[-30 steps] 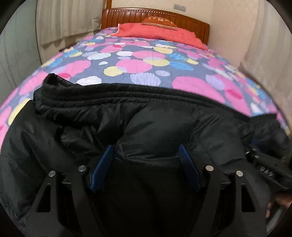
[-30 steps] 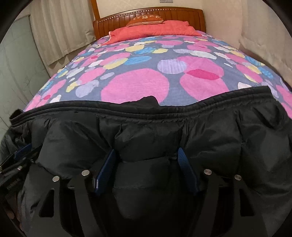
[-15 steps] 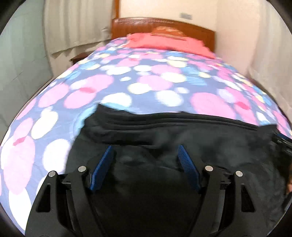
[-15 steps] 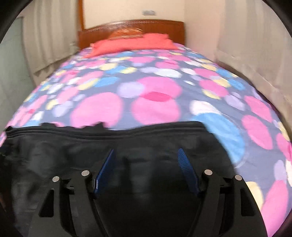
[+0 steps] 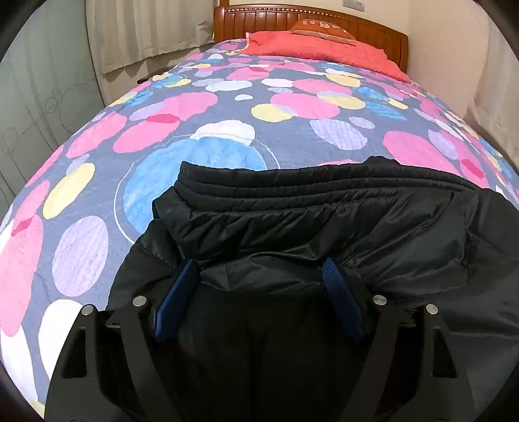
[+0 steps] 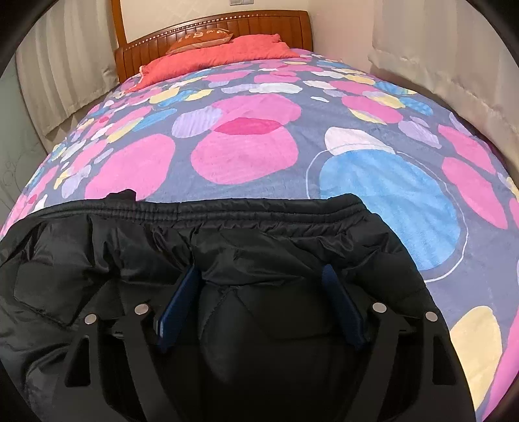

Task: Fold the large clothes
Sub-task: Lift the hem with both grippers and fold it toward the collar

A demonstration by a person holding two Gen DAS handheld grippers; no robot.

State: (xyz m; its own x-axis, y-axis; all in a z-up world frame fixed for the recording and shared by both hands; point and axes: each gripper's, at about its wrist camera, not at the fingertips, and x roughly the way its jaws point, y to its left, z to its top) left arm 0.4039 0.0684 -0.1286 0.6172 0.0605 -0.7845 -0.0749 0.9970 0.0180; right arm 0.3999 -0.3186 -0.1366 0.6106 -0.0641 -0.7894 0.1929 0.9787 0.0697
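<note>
A black puffer jacket [image 5: 324, 224] lies on the bed, its ribbed hem toward the headboard. My left gripper [image 5: 261, 276] is over the jacket's left part, jaws wide apart, with fabric bulging between the blue pads [image 5: 181, 285]. The jacket also fills the lower right wrist view [image 6: 259, 240]. My right gripper [image 6: 261, 279] is over its right part, jaws wide apart, with fabric between the pads [image 6: 185, 292]. Whether the pads pinch the fabric is hidden.
The bed has a quilt [image 5: 292, 107] with pink, blue and yellow blobs. A red pillow [image 5: 318, 52] and wooden headboard [image 5: 324, 16] lie at the far end. Curtains [image 5: 139, 35] hang at left, and more curtains [image 6: 454, 65] at right.
Both grippers swung apart, the left toward the jacket's left edge and the right toward its right edge. Bare quilt now shows beside the jacket in each view.
</note>
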